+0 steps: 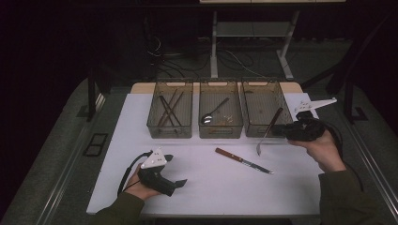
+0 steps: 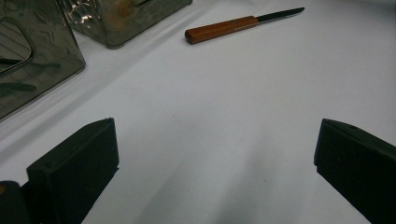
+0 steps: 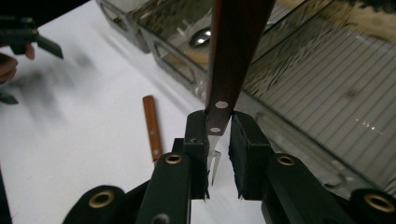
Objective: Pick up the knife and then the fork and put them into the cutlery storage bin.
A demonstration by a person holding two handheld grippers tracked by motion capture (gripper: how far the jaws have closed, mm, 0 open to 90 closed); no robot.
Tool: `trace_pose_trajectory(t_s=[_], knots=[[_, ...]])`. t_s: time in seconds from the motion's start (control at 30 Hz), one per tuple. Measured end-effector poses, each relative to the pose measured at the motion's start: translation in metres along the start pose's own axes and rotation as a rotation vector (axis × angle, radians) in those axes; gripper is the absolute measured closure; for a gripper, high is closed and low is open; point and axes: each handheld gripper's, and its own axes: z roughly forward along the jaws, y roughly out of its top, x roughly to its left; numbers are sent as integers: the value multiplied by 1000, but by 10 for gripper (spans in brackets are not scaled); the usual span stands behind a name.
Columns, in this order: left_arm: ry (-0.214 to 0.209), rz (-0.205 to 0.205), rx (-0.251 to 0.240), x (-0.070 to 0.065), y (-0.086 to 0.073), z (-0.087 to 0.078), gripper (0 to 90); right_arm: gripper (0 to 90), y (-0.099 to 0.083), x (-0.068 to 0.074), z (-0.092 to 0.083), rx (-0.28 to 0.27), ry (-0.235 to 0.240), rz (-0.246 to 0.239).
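High view: the right claw (image 1: 287, 131) grips a fork (image 1: 268, 132) by its wooden handle, tines hanging over the desk (image 1: 197, 187) in front of the right bin (image 1: 263, 115). A knife (image 1: 243, 161) lies on the desk between the hands. The left claw (image 1: 180, 183) rests low, near the desk's front edge.

Left gripper view: the jaws stand wide apart with nothing between them; the knife lies ahead.

Right gripper view: the pads clamp the fork's handle near its rivets, tines pointing down.
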Motion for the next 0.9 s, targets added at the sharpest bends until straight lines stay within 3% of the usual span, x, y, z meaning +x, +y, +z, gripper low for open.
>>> trace_pose_trajectory(t_s=[0.23,0.63,0.77,0.9], knots=[[0,2,0,0,0,0,0,773,20,-11,-13,-47,-41,10],[-2,2,0,0,0,0,0,773,73,-33,-39,-102,-155,18],[-1,3,-4,0,0,0,0,773,85,-45,-33,-65,-217,25],[-2,3,-9,0,0,-1,0,773,81,-63,-17,-7,-262,52]])
